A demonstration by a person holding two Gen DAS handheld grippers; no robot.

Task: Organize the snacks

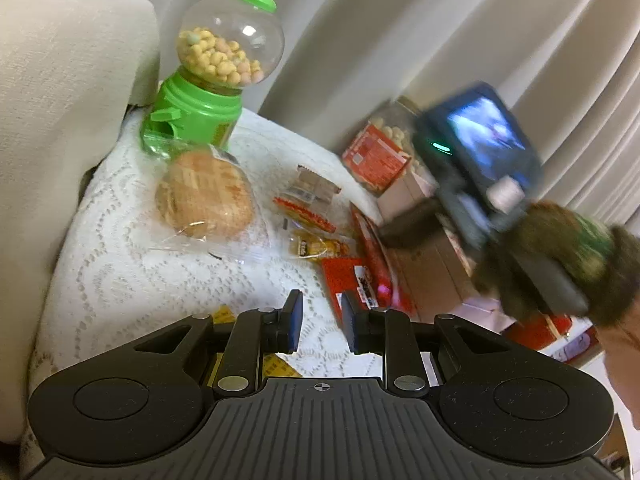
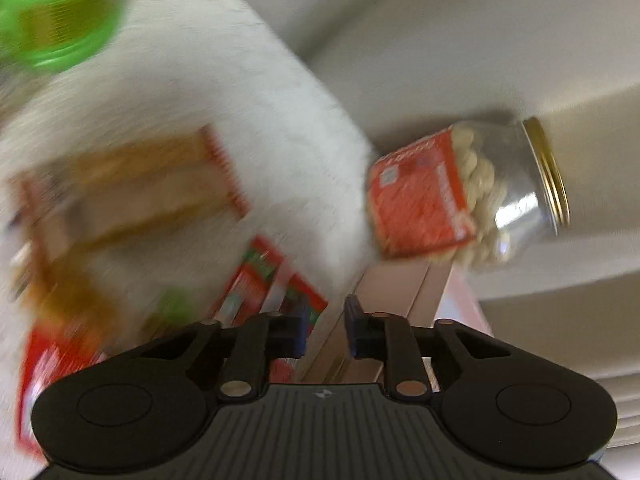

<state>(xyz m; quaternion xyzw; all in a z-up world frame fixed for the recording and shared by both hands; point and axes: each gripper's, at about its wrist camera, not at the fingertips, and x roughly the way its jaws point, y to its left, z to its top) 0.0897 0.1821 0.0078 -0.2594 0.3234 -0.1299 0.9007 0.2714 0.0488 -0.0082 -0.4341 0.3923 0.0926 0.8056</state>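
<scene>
Both tongs, left (image 1: 320,330) and right (image 2: 326,330), gape empty; ahead of my right sits the jar (image 2: 472,196) atop a box (image 2: 400,300), seemingly stacked for tidiness.

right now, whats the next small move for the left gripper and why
Probably ease the left gripper forward and down onto the red packet just ahead of it. Its jaws stand open and empty, that packet lies nearest on the white lace cloth, and the right gripper is blurred, mid-swing.
</scene>
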